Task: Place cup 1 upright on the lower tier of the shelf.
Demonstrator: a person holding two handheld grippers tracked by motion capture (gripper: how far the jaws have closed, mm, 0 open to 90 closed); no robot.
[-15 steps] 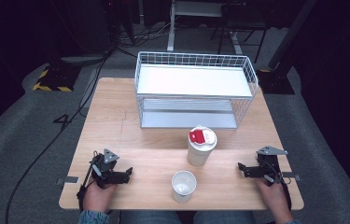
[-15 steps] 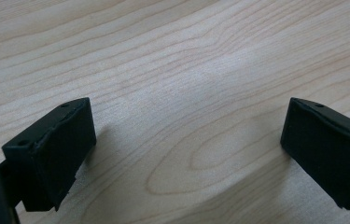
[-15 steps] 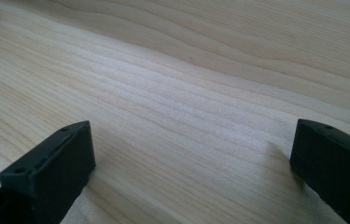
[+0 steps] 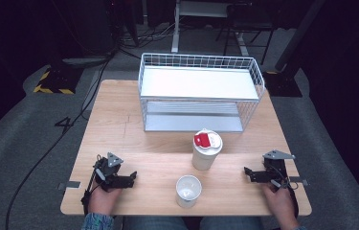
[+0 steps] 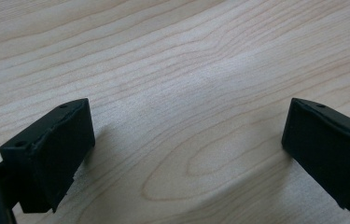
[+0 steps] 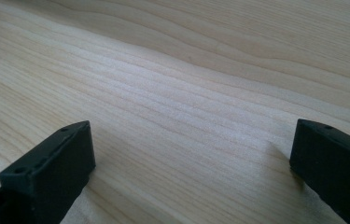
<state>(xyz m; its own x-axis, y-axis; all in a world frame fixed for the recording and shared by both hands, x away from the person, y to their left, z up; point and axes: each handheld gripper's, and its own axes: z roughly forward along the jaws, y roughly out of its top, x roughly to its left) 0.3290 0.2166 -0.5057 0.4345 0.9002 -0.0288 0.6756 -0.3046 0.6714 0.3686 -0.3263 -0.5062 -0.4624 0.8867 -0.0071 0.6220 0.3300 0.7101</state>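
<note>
My wooden surface (image 4: 119,124) has a wire rack (image 4: 201,91) at the back, a lidded cup (image 4: 206,151) in front of it, and an open cup (image 4: 188,190) nearer me.

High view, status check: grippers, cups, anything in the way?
Left gripper and right gripper open, empty, resting on table. Lidded cup and open cup upright between them, untouched. Path clear.

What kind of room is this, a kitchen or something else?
Probably a lab or studio rather than a kitchen: a lone wooden table stands on grey carpet among cables and dark equipment stands, with hazard tape on the floor.
</note>
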